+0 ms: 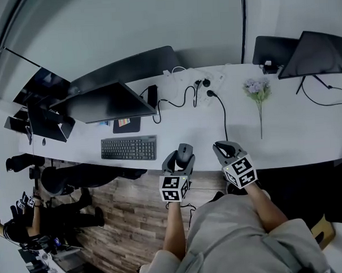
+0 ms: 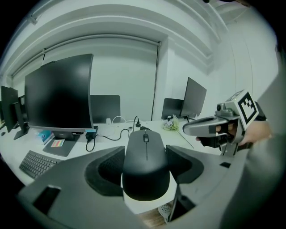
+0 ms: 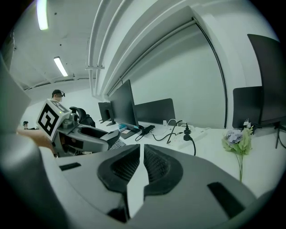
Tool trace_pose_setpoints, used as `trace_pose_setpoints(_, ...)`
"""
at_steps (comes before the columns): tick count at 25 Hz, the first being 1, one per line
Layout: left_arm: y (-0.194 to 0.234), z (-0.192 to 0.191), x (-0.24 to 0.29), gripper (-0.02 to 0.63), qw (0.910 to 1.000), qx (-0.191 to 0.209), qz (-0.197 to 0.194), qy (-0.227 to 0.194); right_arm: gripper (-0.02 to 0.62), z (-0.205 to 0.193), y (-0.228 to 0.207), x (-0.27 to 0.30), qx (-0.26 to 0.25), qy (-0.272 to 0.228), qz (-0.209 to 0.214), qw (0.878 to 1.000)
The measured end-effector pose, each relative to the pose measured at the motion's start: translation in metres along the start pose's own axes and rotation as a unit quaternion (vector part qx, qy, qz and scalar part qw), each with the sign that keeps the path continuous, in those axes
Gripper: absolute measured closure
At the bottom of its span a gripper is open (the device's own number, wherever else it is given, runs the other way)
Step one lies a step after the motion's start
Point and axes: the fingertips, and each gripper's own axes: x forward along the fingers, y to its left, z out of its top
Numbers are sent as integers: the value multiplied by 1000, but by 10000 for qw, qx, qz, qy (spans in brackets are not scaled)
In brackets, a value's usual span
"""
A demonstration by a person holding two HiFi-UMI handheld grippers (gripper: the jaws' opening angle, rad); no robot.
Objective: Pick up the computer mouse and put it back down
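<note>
Left gripper [image 1: 181, 156] grips computer mouse [image 2: 146, 156] at desk [image 1: 295, 134] near edge; right gripper [image 1: 227, 150], 3 o'clock, closed empty; bare desktop 12 o'clock

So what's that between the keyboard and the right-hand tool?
The left tool, closed on the black computer mouse. The head view shows it between the keyboard and the right tool, which is shut and empty.

monitor [image 1: 110, 102] behind keyboard [image 1: 128, 148], mouse [image 1: 184, 152] to its right — flowers [image 1: 258, 91] farther right
</note>
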Motion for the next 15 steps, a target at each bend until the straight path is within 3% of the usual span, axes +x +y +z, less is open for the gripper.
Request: trace_pose_setpoints(15,8,-7,47,317,9990,-145,222,351,588,3,-49,17,284,161,202,9993)
